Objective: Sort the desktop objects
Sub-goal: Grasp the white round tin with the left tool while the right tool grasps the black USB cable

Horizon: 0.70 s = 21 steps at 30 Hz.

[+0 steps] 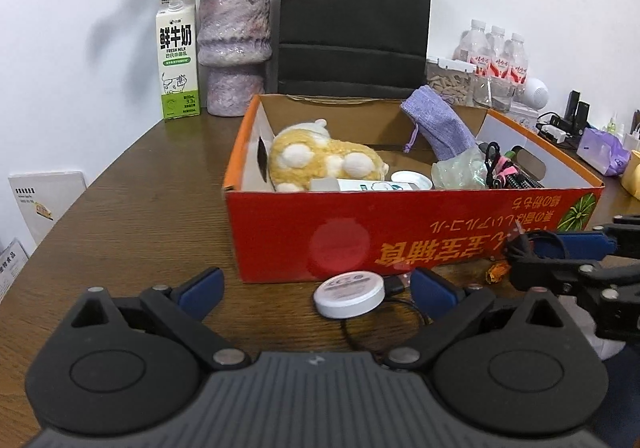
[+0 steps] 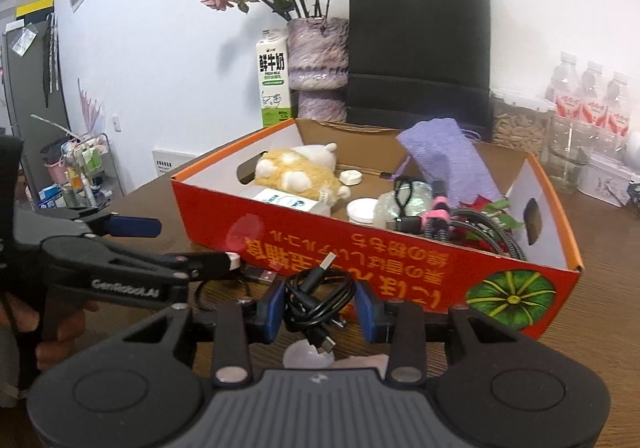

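red cardboard box [image 1: 400, 232] on the wooden table [image 1: 132, 208], open-topped, holding one yellow plush toy [image 1: 324, 162], one purple pouch [image 1: 438, 128], one white round tin [image 2: 362, 210] and a tangle of braided cables [image 2: 480, 232]. right gripper [image 2: 320, 312] clamped on one coiled black usb cable [image 2: 316, 296] just before the box's near wall. left gripper [image 1: 316, 288] spread wide, gripping nothing; one white puck charger [image 1: 348, 294] lies between its fingers, near the box. bare tabletop left of the box. behind: one milk carton [image 1: 178, 60], one vase [image 1: 234, 48], one black bag [image 1: 354, 16], three bottles [image 1: 496, 56]
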Available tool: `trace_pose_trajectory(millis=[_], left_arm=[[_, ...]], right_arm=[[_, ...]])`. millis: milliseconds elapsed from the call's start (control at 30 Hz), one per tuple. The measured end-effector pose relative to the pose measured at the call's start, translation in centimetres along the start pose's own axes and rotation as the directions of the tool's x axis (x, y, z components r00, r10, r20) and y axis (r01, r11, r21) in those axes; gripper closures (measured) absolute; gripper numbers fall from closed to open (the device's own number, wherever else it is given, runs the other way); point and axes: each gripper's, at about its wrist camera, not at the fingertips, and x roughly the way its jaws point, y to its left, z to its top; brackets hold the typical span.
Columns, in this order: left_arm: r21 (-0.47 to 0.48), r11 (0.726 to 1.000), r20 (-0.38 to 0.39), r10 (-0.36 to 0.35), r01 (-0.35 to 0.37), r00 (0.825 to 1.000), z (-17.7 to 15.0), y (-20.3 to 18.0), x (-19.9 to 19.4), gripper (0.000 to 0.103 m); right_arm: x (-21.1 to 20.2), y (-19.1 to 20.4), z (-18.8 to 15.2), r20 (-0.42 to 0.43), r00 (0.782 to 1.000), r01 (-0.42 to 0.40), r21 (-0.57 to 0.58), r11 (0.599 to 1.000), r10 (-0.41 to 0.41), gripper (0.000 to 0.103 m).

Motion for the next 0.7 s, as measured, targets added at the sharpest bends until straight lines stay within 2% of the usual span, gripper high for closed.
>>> trace_pose_trajectory(millis=[200,367,700], left_arm=[[-0.046,0.999,-0.047,-0.011,0.009,0.999,0.0,0.0,1.1,0.03],[-0.078,0.995,-0.055,-0.06,0.056,0.997,0.0,0.2,1.2,0.062],[-0.069,0.994,-0.013,-0.09,0.089,0.996,-0.1,-0.1,0.0,0.062]], right_arm=[[-0.5,-1.1,-0.5,0.002,1.0,0.01,0.019,1.0,-0.01,0.066],[-0.7,-1.3,-0.7,0.007,1.0,0.009,0.02,1.0,-0.009,0.066],[-0.8,-0.8,-0.7,0.011,1.0,0.02,0.009,1.0,-0.021,0.066]])
